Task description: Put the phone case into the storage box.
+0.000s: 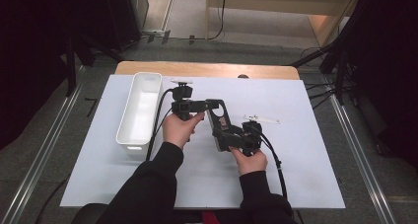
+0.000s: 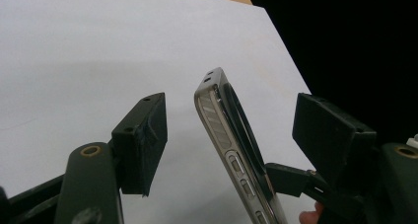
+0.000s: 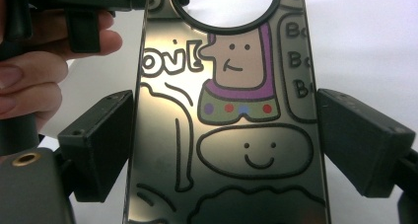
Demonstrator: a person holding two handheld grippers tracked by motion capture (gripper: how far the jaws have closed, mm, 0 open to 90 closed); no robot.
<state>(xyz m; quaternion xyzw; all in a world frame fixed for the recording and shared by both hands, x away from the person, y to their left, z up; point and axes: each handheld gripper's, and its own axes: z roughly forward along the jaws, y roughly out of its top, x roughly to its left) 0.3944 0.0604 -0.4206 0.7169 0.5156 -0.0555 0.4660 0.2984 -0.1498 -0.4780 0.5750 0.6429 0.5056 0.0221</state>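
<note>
A phone (image 1: pixel 220 121) in a cartoon case hung above the table (image 1: pixel 296 174), right of the white bin (image 1: pixel 129 135), clamped by the right gripper (image 1: pixel 223 135); the left gripper (image 1: pixel 217 107) straddled it, jaws wide, not touching. A careless handover risked a drop.

White bin (image 1: pixel 139 108); cartoon-patterned phone case (image 3: pixel 226 120), purple and tan figure.

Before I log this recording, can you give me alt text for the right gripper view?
A glossy phone case printed with cartoon doodles stands between the right claw and its two black jaws, which close on its long edges. The case's round camera cutout sits at the top, over the white table sheet, and a hand with the other gripper shows at upper left.
</note>
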